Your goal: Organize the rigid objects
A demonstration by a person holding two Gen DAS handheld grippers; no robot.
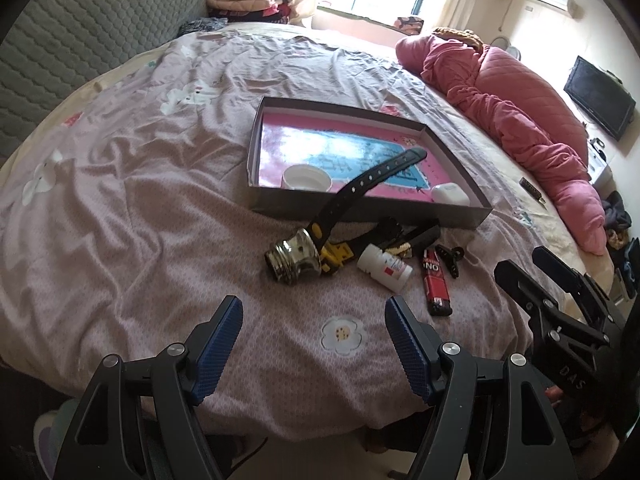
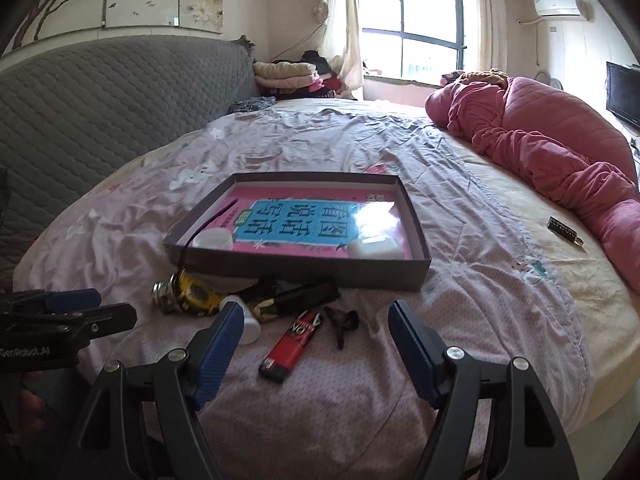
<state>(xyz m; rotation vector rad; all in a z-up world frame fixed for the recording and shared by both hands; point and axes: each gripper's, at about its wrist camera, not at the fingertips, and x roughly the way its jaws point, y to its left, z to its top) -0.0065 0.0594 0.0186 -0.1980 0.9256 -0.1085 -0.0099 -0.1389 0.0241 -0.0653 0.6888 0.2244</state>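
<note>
A shallow grey box [image 1: 360, 212] [image 2: 296, 270] with a pink and blue bottom lies on the bed. In it are a white cup [image 1: 306, 178] [image 2: 214, 239] and a white case [image 1: 450, 194] [image 2: 374, 248]. In front of it lie a yellow watch with a black strap [image 1: 372, 180] [image 2: 196, 294], a chrome fitting [image 1: 294, 260] [image 2: 164, 292], a white pill bottle [image 1: 384, 266] [image 2: 248, 326], a red lighter [image 1: 436, 284] [image 2: 290, 346] and a black hair clip [image 1: 450, 258] [image 2: 342, 322]. My left gripper [image 1: 314, 314] is open and empty, short of the fitting and bottle. My right gripper [image 2: 316, 320] is open and empty over the lighter.
The bed [image 1: 140, 200] has a wrinkled pink sheet. A red quilt [image 1: 520, 120] [image 2: 540, 136] lies along the right side. A small dark keychain [image 2: 564, 232] lies near it. A grey padded headboard [image 2: 100, 100] stands at the left, folded clothes [image 2: 288, 76] behind.
</note>
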